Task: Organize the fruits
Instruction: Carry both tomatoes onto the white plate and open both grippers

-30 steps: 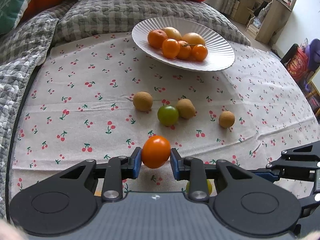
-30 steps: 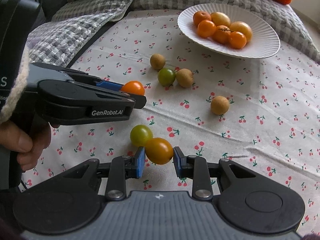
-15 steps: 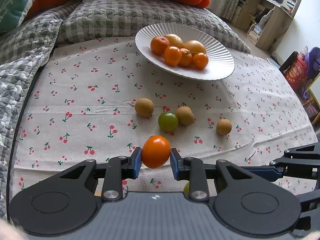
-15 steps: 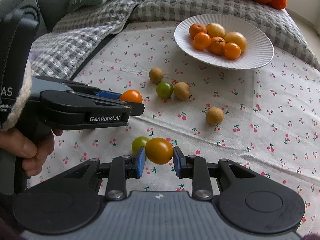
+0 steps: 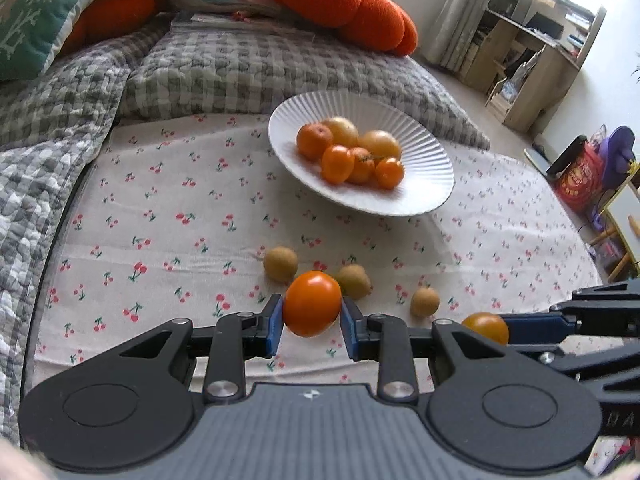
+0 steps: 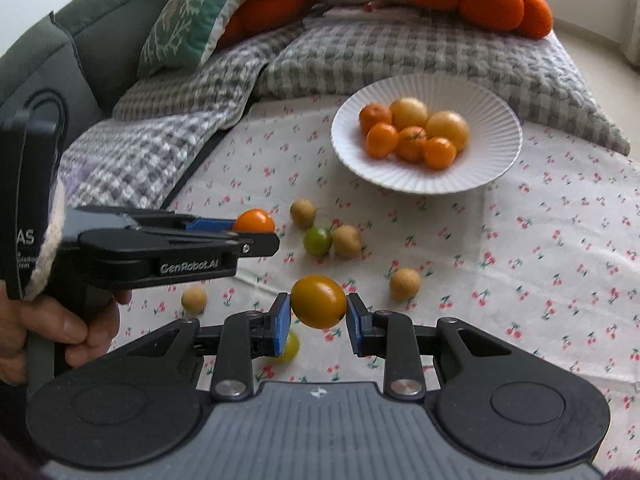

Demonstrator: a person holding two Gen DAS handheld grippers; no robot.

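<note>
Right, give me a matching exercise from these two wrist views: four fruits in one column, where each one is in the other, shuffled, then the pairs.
Things
1. orange tomato
2. yellow-orange tomato
3. green tomato
4. mandarin

Places
A. on the white plate
B. between the pads of the right gripper
C. on the cherry-print cloth, next to a brown fruit
D. between the pads of the left gripper

Pairs: 1-D, 2-B, 3-C, 4-A
</note>
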